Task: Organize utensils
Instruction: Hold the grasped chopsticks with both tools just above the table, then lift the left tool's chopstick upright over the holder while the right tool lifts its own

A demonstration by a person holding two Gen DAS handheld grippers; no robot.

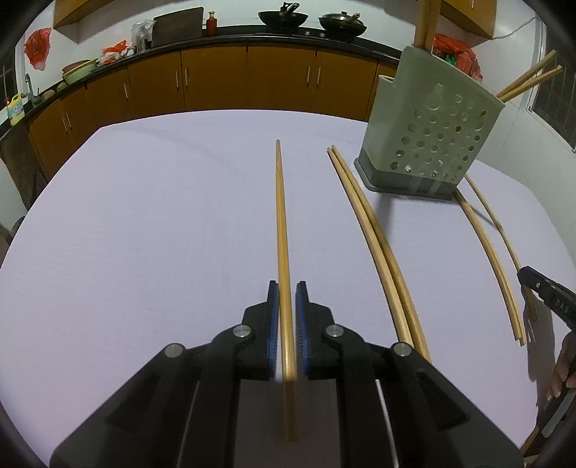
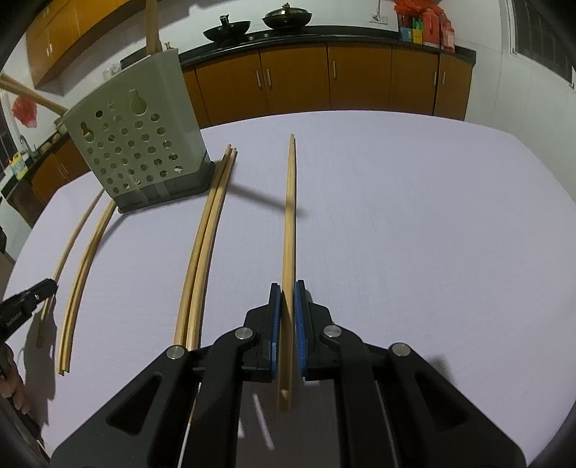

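Observation:
My left gripper (image 1: 287, 288) is shut on a wooden chopstick (image 1: 281, 216) that points forward over the lilac table (image 1: 144, 216). My right gripper (image 2: 287, 288) is shut on what looks like a pair of chopsticks (image 2: 289, 201), held the same way. A grey-green perforated holder (image 1: 432, 118) (image 2: 136, 144) stands at the far side between the two grippers, with chopsticks (image 1: 529, 81) sticking out of it. Two more pairs lie flat on the table, one (image 1: 378, 234) (image 2: 201, 244) beside the holder's base and one (image 1: 493, 259) (image 2: 81, 273) in front of it.
Each view catches the other gripper at its edge: the right gripper (image 1: 543, 291) and the left gripper (image 2: 32, 297). A person's hand (image 1: 563, 363) shows at the right edge. Brown kitchen cabinets (image 1: 216, 79) with woks (image 1: 282, 18) run behind the table.

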